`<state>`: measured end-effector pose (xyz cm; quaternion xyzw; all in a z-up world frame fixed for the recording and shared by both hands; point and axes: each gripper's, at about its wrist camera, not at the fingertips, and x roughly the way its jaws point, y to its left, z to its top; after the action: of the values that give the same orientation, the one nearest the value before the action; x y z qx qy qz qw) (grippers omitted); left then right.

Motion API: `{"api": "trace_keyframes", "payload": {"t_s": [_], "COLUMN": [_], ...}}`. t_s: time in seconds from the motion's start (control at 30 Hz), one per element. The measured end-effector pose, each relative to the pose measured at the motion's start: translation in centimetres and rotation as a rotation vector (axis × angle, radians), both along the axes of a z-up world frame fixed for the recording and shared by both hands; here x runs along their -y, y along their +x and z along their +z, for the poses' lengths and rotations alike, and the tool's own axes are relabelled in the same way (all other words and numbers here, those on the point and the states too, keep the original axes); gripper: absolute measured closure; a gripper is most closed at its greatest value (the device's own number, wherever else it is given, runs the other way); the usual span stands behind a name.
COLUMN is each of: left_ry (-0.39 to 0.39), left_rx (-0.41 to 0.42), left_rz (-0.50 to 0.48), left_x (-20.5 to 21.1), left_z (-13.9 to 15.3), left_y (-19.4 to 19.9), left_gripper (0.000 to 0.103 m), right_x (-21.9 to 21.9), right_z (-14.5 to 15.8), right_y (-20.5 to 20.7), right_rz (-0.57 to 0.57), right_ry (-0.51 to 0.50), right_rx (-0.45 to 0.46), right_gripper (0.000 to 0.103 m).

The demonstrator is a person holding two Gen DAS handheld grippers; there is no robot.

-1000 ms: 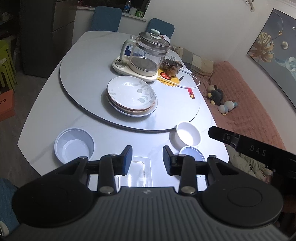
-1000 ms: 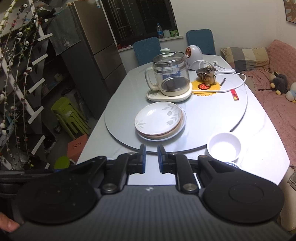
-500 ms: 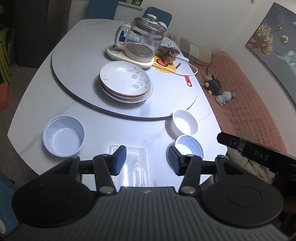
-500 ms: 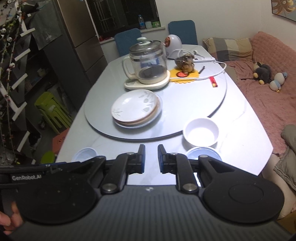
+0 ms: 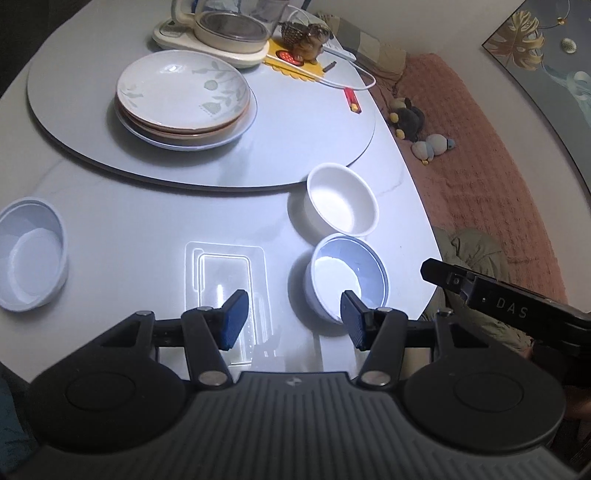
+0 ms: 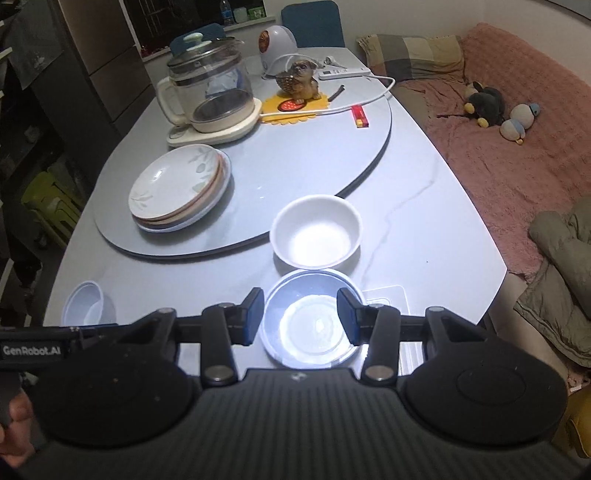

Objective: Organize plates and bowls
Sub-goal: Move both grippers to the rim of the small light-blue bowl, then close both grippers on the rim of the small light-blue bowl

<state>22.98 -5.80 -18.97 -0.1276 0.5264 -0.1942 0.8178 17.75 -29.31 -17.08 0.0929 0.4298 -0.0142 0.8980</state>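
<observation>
Both hand-held grippers, left [image 5: 291, 319] and right [image 6: 301, 317], are opening empty over the near blue bowl [image 6: 312, 319], likely next needing a rim grasp.

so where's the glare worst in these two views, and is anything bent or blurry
Right wrist view: strong glare whites out the floor of the blue bowl between the opening fingers of the right gripper, and of the white bowl. Left wrist view: a bright lamp reflection on the table; fisheye curves its edge; the kettle is cropped.
</observation>
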Motion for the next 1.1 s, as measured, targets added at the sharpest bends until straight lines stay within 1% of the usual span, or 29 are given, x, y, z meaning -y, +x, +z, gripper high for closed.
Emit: {"api": "trace_keyframes", "payload": {"t_s": [0.1, 0.2, 0.3, 0.4, 0.47, 0.5, 0.57, 0.6, 0.67, 0.7, 0.77, 0.83, 0.9, 1.03, 1.1], "left_ry": [-0.009, -0.017, -0.033, -0.041, -0.025, -0.017, -0.012, 0.000, 0.015, 0.016, 0.015, 0.009, -0.001, -0.033, -0.035], "left_rx": [-0.030, -0.036, -0.062, -0.088, -0.103, -0.113, -0.134, -0.139, -0.132, -0.129, -0.130, -0.132, -0.130, -0.140, -0.137], "left_rz": [-0.017, -0.034, -0.044, -0.052, -0.055, -0.053, -0.057, -0.060, -0.075, -0.082, -0.093, -0.099, -0.097, -0.061, -0.050], "left_x": [1.4, 2.6, 3.4, 4.1, 4.7, 4.9, 5.4, 5.7, 6.3, 6.5, 7.0, 7.3, 7.6, 7.3, 7.0], "left_z": [-1.8, -3.3, -5.0, -6.8, -7.9, -8.4, -9.3, -9.6, -9.9, -9.9, -10.1, -10.3, -10.3, -9.9, -9.6], "left_y": [1.7, 3.0, 4.1, 4.9, 5.3, 5.4, 5.7, 5.9, 6.1, 6.2, 6.3, 6.4, 6.2, 5.7, 5.4], "left_gripper": [0.042, 0.043, 0.043, 0.045, 0.053, 0.055, 0.064, 0.067, 0.071, 0.072, 0.076, 0.078, 0.079, 0.079, 0.079], "right_x": [1.4, 2.6, 3.5, 4.2, 4.3, 4.3, 4.3, 4.2, 4.1, 4.1, 4.1, 4.0, 3.9, 3.9, 3.8], "right_z": [-1.8, -3.7, -5.4, -7.2, -8.2, -8.7, -9.6, -9.9, -10.2, -10.3, -10.5, -10.8, -10.8, -10.7, -10.5], "right_y": [1.3, 2.5, 3.7, 4.8, 5.4, 5.7, 6.1, 6.3, 6.5, 6.6, 6.8, 6.9, 7.0, 6.8, 6.6], "right_rz": [-0.018, -0.021, -0.019, -0.020, -0.017, -0.015, -0.011, -0.010, -0.007, -0.007, -0.010, -0.006, 0.002, 0.009, 0.017], "right_ry": [-0.006, -0.013, -0.016, 0.005, 0.011, 0.015, 0.026, 0.029, 0.032, 0.030, 0.033, 0.040, 0.047, 0.028, 0.030], "right_rx": [-0.036, -0.082, -0.113, -0.137, -0.151, -0.156, -0.167, -0.171, -0.169, -0.168, -0.168, -0.175, -0.182, -0.186, -0.192], "right_gripper": [0.057, 0.058, 0.058, 0.058, 0.058, 0.058, 0.058, 0.058, 0.059, 0.059, 0.063, 0.072, 0.075, 0.076, 0.078]}}
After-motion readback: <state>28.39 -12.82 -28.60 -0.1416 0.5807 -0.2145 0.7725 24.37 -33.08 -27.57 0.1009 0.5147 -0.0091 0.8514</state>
